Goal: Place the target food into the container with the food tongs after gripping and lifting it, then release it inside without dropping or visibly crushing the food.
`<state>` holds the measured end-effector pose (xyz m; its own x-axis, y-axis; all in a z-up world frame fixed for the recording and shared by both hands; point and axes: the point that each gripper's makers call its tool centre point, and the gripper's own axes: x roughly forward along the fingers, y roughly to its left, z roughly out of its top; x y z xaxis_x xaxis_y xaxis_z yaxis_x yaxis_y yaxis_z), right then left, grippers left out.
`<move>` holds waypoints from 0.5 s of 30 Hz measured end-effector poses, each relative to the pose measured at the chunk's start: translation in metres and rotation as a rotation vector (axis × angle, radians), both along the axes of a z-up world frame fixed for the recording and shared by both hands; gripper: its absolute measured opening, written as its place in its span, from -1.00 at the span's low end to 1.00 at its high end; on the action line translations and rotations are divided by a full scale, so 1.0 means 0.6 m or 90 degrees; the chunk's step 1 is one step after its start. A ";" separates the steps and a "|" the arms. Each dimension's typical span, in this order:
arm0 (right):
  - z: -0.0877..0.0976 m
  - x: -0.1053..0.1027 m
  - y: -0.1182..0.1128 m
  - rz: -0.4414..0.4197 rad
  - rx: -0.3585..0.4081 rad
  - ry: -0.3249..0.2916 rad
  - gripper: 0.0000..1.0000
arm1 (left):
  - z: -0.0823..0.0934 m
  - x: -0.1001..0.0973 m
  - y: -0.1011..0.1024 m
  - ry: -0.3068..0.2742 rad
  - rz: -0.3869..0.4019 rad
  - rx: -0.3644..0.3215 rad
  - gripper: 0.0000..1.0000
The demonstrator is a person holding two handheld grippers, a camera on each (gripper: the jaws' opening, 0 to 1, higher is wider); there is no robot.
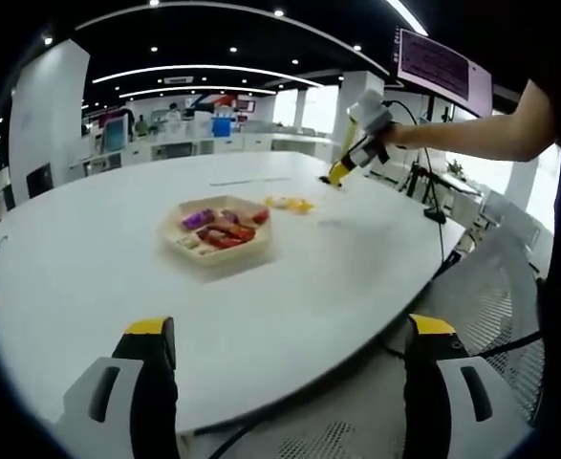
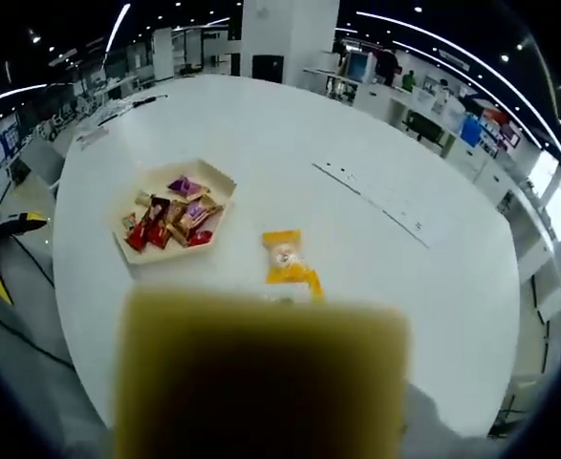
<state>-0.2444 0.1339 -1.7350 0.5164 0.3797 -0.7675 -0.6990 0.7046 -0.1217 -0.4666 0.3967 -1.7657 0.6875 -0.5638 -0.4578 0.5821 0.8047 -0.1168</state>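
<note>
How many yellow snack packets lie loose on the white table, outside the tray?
1: a yellow plastic snack packet lies flat on the white round table, right of the beige hexagonal tray in the right gripper view.

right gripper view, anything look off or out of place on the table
One yellow snack packet lies alone on the white table, outside the tray that holds the other wrapped snacks. Nothing looks spilled or damaged. A blurred yellow block fills the bottom of the right gripper view, too close to identify.
</note>
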 end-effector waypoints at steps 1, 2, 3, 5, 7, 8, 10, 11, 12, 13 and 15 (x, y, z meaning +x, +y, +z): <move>0.006 0.002 0.002 0.001 0.000 -0.004 -0.61 | 0.000 0.000 0.000 0.000 0.000 -0.001 0.93; 0.013 0.002 0.005 0.003 -0.001 -0.005 -0.61 | 0.001 0.000 -0.001 -0.001 -0.001 -0.001 0.93; 0.019 0.003 0.007 0.003 -0.002 -0.008 -0.61 | 0.002 -0.001 -0.002 -0.001 -0.002 -0.002 0.93; 0.030 0.004 0.015 0.003 0.004 -0.008 -0.61 | 0.003 -0.001 -0.003 -0.003 -0.003 -0.004 0.93; 0.038 0.005 0.022 0.008 0.001 -0.014 -0.61 | 0.004 -0.001 -0.004 -0.003 -0.004 -0.005 0.93; 0.043 0.004 0.027 0.010 0.003 -0.011 -0.61 | 0.004 -0.002 -0.004 -0.005 -0.005 -0.004 0.93; 0.053 0.005 0.035 0.012 0.006 -0.015 -0.61 | 0.004 -0.002 -0.004 -0.006 -0.006 -0.005 0.92; 0.057 0.005 0.039 0.009 0.015 -0.011 -0.61 | 0.004 -0.002 -0.004 -0.006 -0.007 -0.004 0.92; 0.063 0.007 0.043 0.009 0.020 -0.017 -0.61 | 0.004 -0.003 -0.004 -0.007 -0.009 -0.002 0.91; 0.065 0.006 0.046 0.009 0.021 -0.014 -0.61 | 0.005 -0.003 -0.004 -0.008 -0.010 -0.002 0.91; 0.073 0.007 0.053 0.013 0.023 -0.017 -0.60 | 0.006 -0.003 -0.005 -0.009 -0.010 -0.007 0.91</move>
